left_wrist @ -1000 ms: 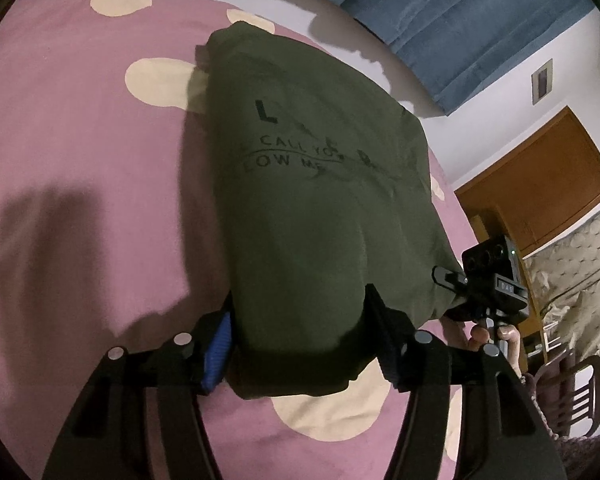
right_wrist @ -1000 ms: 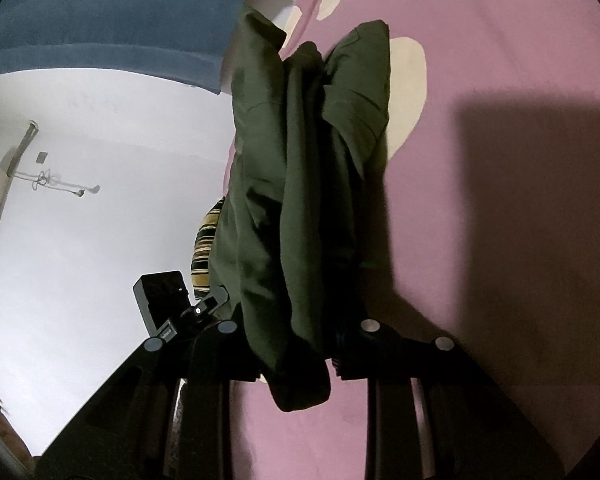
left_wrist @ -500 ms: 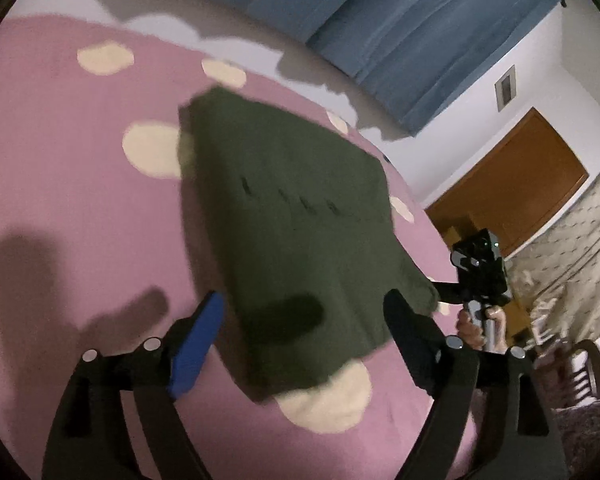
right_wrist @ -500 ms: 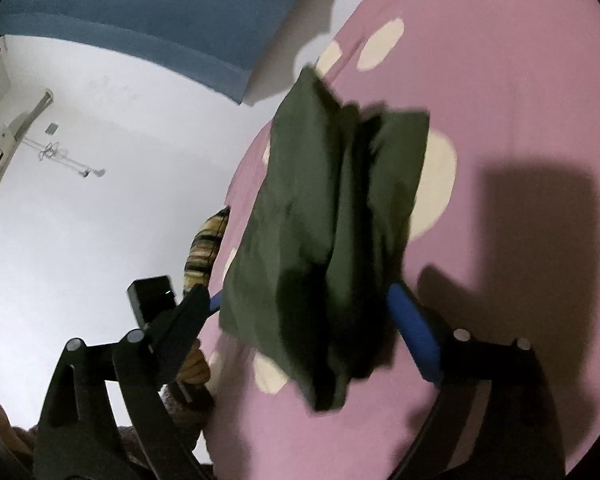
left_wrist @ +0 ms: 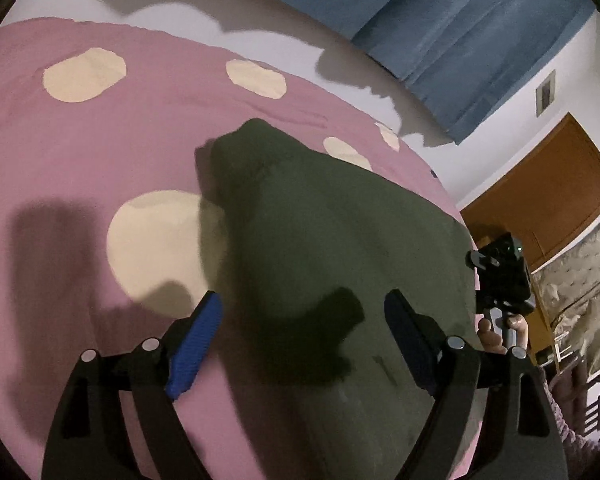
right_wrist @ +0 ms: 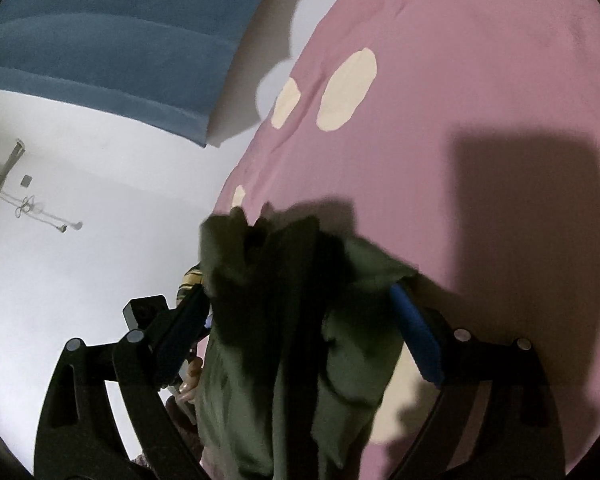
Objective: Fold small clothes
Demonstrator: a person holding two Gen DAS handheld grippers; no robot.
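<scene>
Tilting down over the bed (left_wrist: 60,152), both hand-held grippers, left (left_wrist: 302,316) and right (right_wrist: 300,312), gape wide, gripping nothing; green garment (left_wrist: 332,240) lies flat near the edge.

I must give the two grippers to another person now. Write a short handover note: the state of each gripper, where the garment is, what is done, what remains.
Left gripper: open, jaws have just been opening, pads clear of the cloth.
Right gripper: open, jaws have just been opening; cloth lies between them but is not pinched.
Dark green garment: lying folded on the pink bedspread with cream dots, near its edge.
Done: the fold is laid down and released.
Left: the right-wrist view shows uneven, bunched layers; probably tidy them or fold once more.
</scene>
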